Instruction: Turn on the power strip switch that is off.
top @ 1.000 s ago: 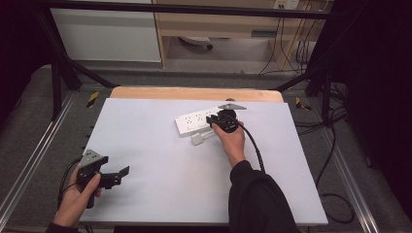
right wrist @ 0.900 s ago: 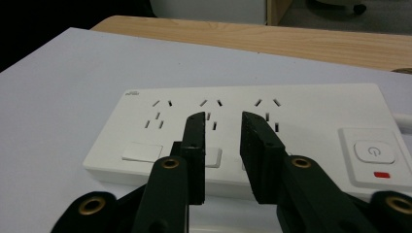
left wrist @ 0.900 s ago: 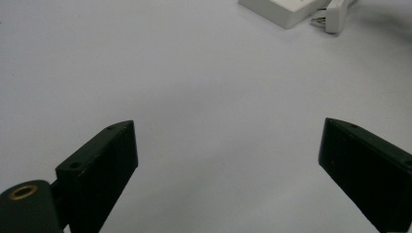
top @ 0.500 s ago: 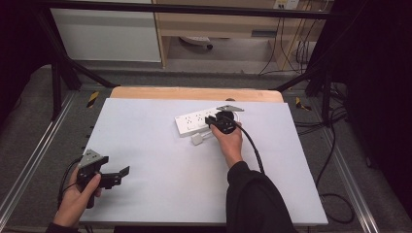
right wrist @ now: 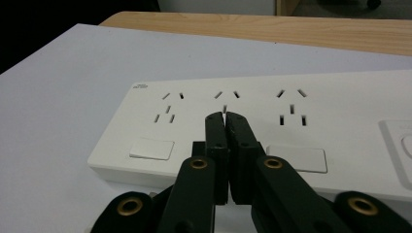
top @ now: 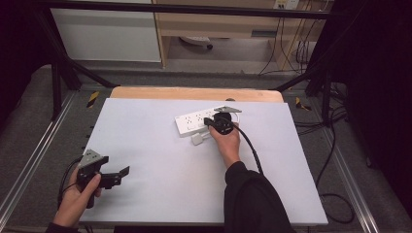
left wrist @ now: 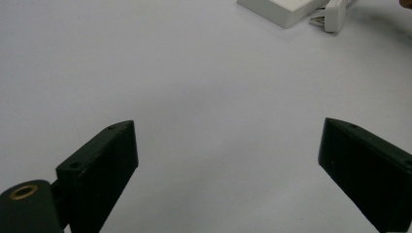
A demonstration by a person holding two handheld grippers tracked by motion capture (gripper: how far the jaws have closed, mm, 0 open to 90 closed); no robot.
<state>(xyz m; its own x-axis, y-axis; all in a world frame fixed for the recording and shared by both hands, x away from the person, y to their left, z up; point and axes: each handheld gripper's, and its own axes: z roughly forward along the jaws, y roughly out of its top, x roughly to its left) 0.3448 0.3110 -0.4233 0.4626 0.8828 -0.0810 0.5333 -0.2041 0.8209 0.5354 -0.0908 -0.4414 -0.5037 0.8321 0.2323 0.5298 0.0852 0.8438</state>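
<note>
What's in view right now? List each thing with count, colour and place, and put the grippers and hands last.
power strip: 1, white, far middle of the table, sockets facing up.
plug: 1, white, lying on the table at the strip's near side, prongs showing in the left gripper view.
table: 1, pale grey-white top over a wooden edge at the far side.
chair base: 1, white, on the floor beyond the table.
left gripper: 1, black with a grey plate, near-left corner of the table, jaws wide apart, nothing between them.
right gripper: 1, black, over the strip's middle socket group, jaws closed together, nothing seen between them.
left hand: 1, holding the left gripper.
right hand: 1, dark sleeve, holding the right gripper.
</note>
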